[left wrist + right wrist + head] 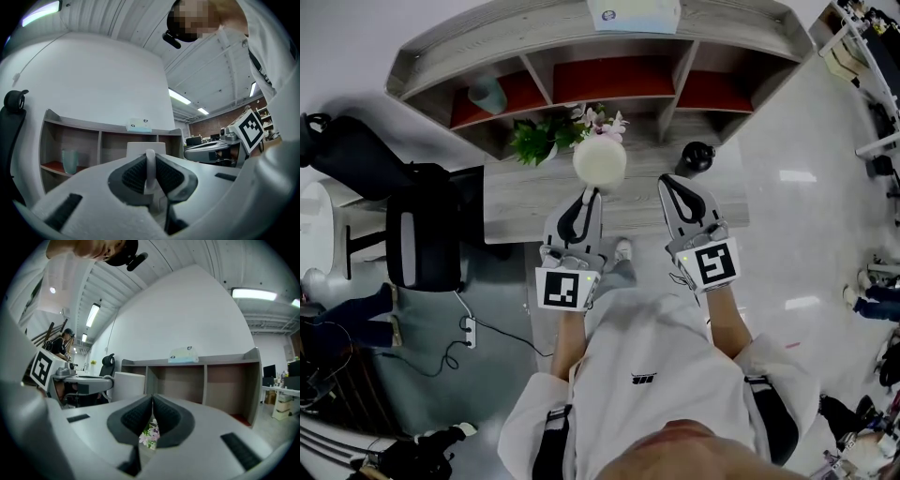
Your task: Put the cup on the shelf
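A white cup point(600, 161) hangs over the grey desk point(520, 202), just in front of the wooden shelf point(609, 47). My left gripper point(589, 194) is shut on the cup's handle; in the left gripper view the handle point(150, 169) stands upright between the dark pads, with the cup body point(146, 148) behind it. To the right of it my right gripper point(668, 180) is shut with nothing in it. In the right gripper view its pads point(140, 416) meet, and the cup point(127, 385) shows at the left.
A teal glass point(487, 94) stands in the shelf's left compartment. A potted plant with flowers point(546, 136) and a black object point(697, 157) sit on the desk. A tissue box point(633, 14) lies on the shelf top. A black office chair point(417, 230) stands at the left.
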`<action>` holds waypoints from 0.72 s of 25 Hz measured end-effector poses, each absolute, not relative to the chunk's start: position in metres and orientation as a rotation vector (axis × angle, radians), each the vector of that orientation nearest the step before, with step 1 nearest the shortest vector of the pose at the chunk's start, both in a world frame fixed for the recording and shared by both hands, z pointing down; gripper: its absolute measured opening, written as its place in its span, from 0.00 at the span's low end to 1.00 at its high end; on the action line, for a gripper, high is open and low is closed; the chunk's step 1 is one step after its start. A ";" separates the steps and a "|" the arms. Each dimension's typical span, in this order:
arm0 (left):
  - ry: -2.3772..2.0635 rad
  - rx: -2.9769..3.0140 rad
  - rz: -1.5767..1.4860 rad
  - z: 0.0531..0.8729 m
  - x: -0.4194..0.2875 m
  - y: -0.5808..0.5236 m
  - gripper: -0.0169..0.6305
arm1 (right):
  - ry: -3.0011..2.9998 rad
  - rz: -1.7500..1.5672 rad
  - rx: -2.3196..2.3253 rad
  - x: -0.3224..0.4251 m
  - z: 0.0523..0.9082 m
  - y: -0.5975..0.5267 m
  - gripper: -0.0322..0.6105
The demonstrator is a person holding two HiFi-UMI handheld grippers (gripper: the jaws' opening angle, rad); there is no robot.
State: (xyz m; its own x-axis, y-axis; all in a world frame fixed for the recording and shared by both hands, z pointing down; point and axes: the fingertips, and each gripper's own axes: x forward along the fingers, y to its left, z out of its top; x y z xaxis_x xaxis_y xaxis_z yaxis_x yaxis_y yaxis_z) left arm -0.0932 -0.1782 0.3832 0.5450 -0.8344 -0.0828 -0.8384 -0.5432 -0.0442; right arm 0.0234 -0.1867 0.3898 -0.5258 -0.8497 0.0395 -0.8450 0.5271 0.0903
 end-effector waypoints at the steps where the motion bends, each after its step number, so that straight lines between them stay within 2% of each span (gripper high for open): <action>1: 1.457 -2.695 0.080 0.383 -0.093 -0.183 0.11 | -2.672 -0.093 1.490 0.023 0.390 -0.191 0.10; 18: 1.395 -2.780 0.083 0.392 -0.091 -0.255 0.11 | -2.606 -0.048 1.553 0.020 0.403 -0.250 0.10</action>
